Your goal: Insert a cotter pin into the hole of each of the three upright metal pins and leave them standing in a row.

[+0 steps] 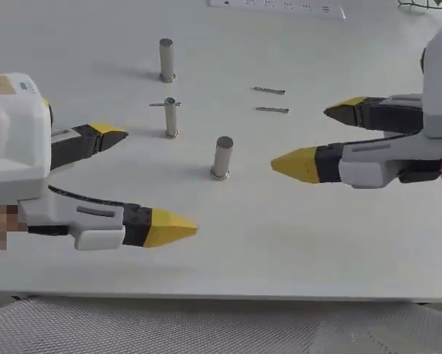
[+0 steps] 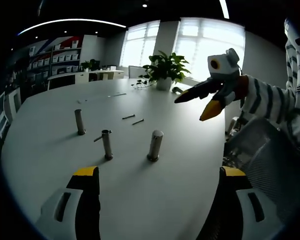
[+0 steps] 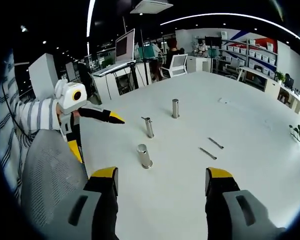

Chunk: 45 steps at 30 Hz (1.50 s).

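My left gripper (image 1: 159, 181), right gripper (image 1: 300, 138) both spread, empty. Two loose cotter pins (image 1: 272, 110), 1 o'clock of nearest metal pin (image 1: 221, 157): likely light, stiff, slippery; pinch mid-shank.

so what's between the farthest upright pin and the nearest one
The middle metal pin, with a cotter pin through its hole, stands roughly between them in the head view.

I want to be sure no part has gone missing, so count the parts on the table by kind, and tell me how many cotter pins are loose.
Upright metal pins: 3
Cotter pins: 3, of which 2 lie loose and 1 sits through the middle pin
Total: 6
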Each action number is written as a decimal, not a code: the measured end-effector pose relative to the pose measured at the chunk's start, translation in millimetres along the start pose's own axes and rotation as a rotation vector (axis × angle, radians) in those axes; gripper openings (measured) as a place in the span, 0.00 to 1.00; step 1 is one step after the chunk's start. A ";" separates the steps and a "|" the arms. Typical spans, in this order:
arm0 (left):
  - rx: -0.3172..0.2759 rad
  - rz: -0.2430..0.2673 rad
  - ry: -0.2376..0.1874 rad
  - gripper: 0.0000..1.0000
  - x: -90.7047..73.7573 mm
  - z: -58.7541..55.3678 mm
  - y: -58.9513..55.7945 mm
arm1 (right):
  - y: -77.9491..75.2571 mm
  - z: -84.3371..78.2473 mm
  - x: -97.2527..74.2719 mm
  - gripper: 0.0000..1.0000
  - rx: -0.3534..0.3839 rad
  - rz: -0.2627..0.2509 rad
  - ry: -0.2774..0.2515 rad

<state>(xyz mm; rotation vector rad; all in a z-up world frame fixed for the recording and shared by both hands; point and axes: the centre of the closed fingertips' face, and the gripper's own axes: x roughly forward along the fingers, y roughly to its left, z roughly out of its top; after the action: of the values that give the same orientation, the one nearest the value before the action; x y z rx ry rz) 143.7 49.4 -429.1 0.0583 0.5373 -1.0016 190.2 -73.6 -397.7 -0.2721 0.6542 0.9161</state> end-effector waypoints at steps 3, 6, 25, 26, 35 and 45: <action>-0.007 0.004 -0.001 0.99 -1.7 -0.8 -1.5 | -6.9 1.5 3.5 0.66 -0.063 0.004 0.042; -0.010 0.007 -0.003 0.99 -3.3 -1.4 -1.4 | -8.3 5.0 4.0 0.64 -0.104 0.019 0.061; -0.034 -0.017 0.005 0.99 -0.1 -1.6 -1.0 | -55.6 7.5 26.0 0.46 -0.313 0.143 0.252; -0.035 -0.016 0.004 0.99 -0.2 -1.5 -0.4 | -56.6 6.8 26.7 0.46 -0.318 0.144 0.257; -0.048 -0.005 -0.001 0.99 -1.1 -1.5 5.0 | -86.2 -13.0 48.3 0.34 -0.392 0.166 0.364; -0.061 0.011 -0.009 0.96 0.9 5.4 -0.6 | -98.4 -20.1 66.5 0.33 -0.436 0.213 0.454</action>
<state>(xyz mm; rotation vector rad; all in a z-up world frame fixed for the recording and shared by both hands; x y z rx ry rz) 145.7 46.8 -424.7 0.0024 0.5583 -0.9741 290.1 -98.6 -460.3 -0.8291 0.9083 1.2140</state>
